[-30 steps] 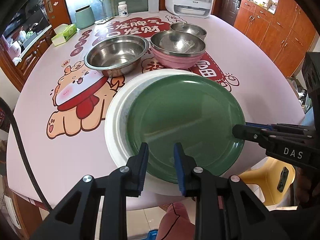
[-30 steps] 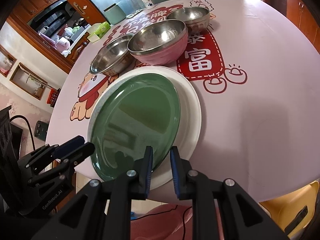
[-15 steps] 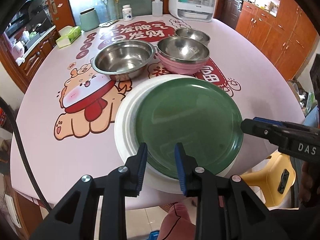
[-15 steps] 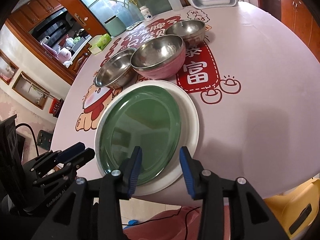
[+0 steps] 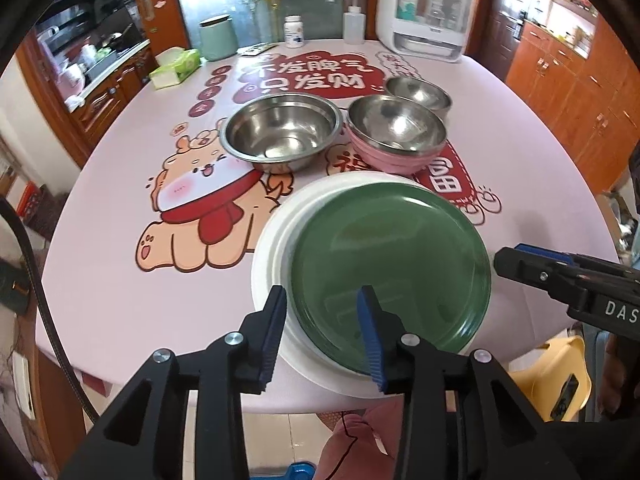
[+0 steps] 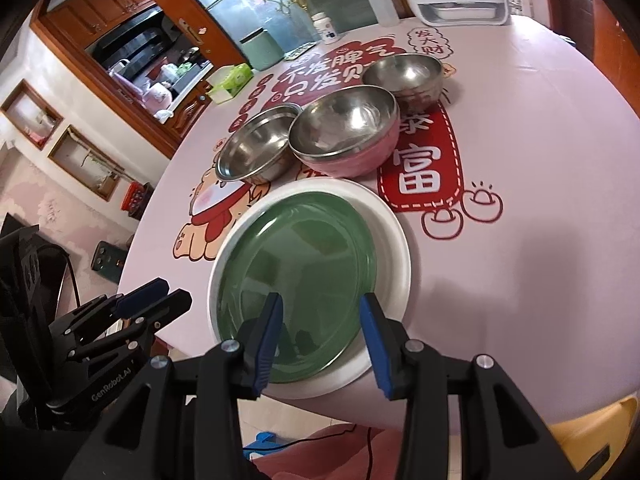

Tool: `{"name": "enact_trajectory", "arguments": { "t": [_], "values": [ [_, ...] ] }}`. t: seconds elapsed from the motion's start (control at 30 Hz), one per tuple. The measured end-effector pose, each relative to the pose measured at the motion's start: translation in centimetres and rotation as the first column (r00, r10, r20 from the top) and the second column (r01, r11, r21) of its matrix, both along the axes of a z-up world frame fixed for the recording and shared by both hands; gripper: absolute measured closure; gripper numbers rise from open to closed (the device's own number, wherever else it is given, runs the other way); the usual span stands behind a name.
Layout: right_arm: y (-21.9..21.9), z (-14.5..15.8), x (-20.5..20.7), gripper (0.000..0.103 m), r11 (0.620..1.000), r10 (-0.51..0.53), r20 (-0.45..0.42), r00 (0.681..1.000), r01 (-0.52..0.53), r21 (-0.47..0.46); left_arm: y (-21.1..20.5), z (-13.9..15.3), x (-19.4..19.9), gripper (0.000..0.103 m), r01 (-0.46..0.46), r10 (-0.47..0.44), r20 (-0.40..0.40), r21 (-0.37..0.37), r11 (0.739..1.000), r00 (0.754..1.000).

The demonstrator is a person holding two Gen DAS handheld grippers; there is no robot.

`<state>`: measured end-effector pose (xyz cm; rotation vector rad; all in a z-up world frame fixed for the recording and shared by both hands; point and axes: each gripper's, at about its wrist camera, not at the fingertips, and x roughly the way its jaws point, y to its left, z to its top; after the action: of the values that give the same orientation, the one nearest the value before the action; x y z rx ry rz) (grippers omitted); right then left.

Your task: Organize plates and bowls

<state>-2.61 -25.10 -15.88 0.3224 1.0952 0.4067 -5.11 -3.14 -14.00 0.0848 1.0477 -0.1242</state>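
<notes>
A green plate lies flat on a larger white plate at the near edge of the pink table. My left gripper hovers at the plates' near rim. Its jaws are opening, with the rim in the gap and neither pad touching it. My right gripper stands open at the plates' right side, pads clear of them. Behind are a wide steel bowl, a steel bowl nested in a pink bowl, and a small steel bowl.
At the far side of the table stand a tissue box, a teal canister, a pill bottle, a squeeze bottle and a white appliance. A yellow stool sits below the table's near right edge.
Both grippers' jaws have widened and drawn back from the green plate's rim. The green plate now rests more centred on the white plate.
</notes>
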Motion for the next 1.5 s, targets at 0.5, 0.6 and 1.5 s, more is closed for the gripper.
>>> {"name": "enact_trajectory", "arguments": {
  "t": [0.5, 0.6, 1.5],
  "values": [
    [-2.2, 1.2, 2.8, 0.05, 0.99, 0.129, 0.019, 0.991, -0.13, 0.045, -1.4, 1.5, 1.2, 0.048, -0.176, 0.176, 0.019, -0.001, 0.984, 0.984],
    [-2.4, 1.4, 3.5, 0.05, 0.988, 0.142, 0.014, 0.99, -0.143, 0.062, -1.6, 1.9, 1.3, 0.046, -0.202, 0.202, 0.024, -0.002, 0.979, 0.979],
    [4.9, 1.8, 6.7, 0.05, 0.995, -0.064, -0.026, 0.998, 0.066, 0.072, 6.4, 3.3, 9.7, 0.031, -0.094, 0.094, -0.011, -0.04, 0.995, 0.996]
  ]
}}
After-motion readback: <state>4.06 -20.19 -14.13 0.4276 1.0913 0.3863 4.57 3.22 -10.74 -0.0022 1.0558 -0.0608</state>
